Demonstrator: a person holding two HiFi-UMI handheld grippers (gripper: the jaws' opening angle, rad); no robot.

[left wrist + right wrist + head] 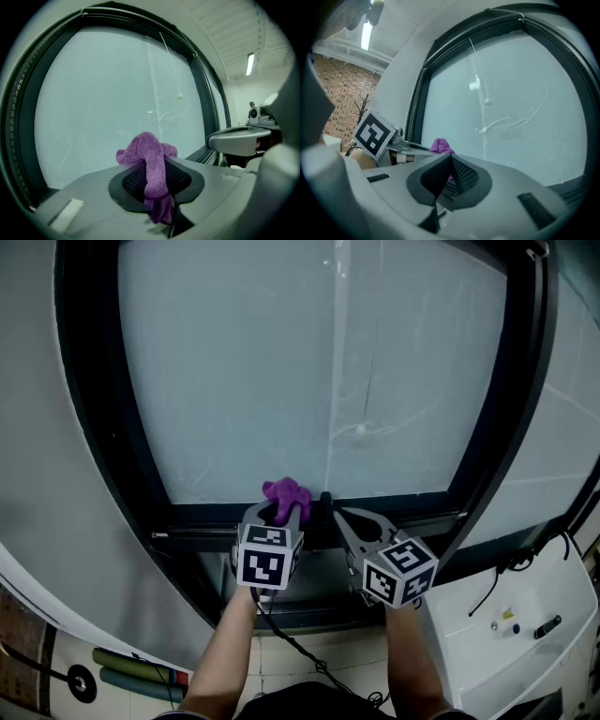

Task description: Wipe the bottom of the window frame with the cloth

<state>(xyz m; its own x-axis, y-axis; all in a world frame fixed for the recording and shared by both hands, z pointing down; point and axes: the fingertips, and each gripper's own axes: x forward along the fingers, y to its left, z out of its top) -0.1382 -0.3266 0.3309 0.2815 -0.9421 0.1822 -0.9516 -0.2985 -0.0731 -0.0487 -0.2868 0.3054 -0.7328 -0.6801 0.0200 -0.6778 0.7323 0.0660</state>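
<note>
Cloth [284, 495] [152, 164], purple, is sitting clamped in the left tongs [281, 510] [161, 187]. The jaws are pinching its middle, and a bunched end is sticking out past the tips. Right tongs [330, 507] [450, 173] are holding nothing, jaws resting together. Both are pointing at the bottom rail [403, 505] of the window frame. Cloth is hovering right at the rail near its middle; I can't tell whether it's touching. Right tongs' tips are sitting just right of the cloth, over the same rail. Beyond the rail, the frosted glass pane [309, 362] is filling the frame. A thin cord with a bead [361, 430] [180, 96] [488, 101] is hanging well above the rail.
</note>
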